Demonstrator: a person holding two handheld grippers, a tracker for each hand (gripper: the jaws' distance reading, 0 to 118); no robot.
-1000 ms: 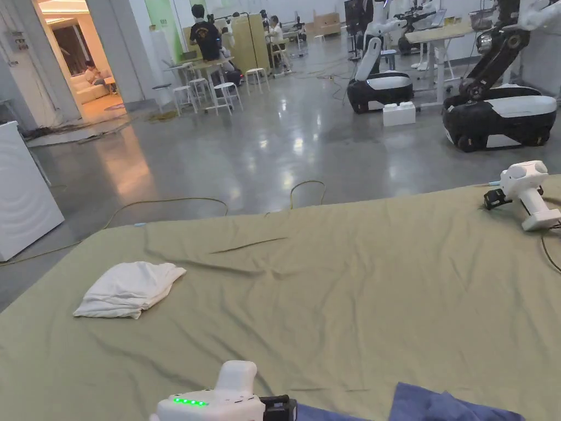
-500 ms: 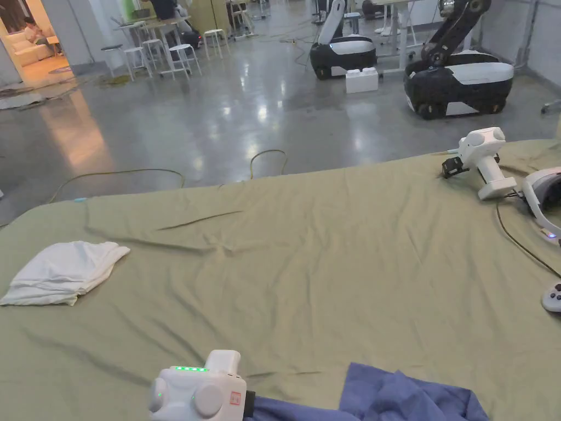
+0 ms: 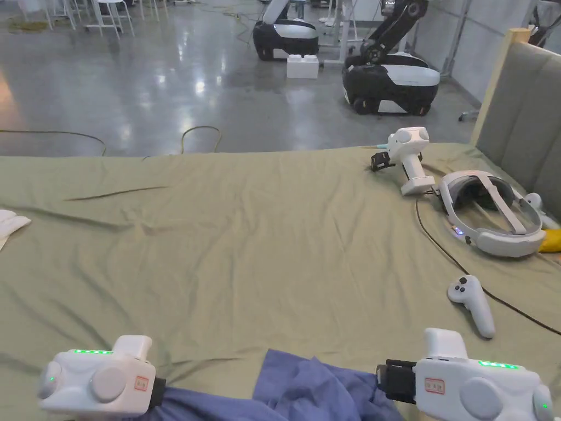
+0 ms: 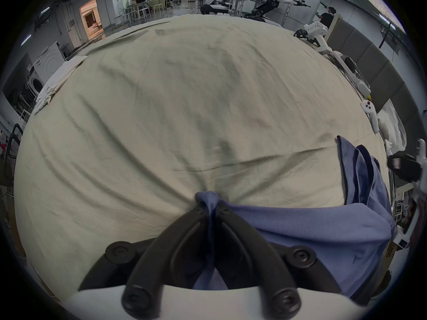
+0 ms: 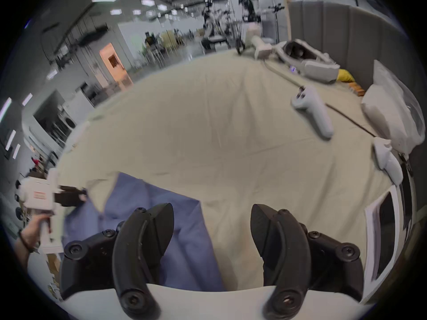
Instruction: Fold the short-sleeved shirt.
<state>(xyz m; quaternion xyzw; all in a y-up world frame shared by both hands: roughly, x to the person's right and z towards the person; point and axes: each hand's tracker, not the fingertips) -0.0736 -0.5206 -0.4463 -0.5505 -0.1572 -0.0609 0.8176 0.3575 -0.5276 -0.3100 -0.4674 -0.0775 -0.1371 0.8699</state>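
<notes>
A blue short-sleeved shirt lies bunched at the near edge of the olive-green bed sheet. In the left gripper view my left gripper is shut on a pinched fold of the blue shirt, which stretches off to the right. In the right gripper view my right gripper stands open just above the sheet, its left jaw over the edge of the blue shirt, nothing between the jaws. In the head view the left gripper's white body and the right one's flank the shirt.
A white folded cloth lies at the bed's far left. At the right lie a spare gripper, a white headset with a cable, a hand controller and a pillow by the grey headboard. Robots stand on the floor beyond.
The head camera has turned right and down. My right gripper has come into the head view at the lower right, beside the shirt. The left gripper still holds the blue cloth.
</notes>
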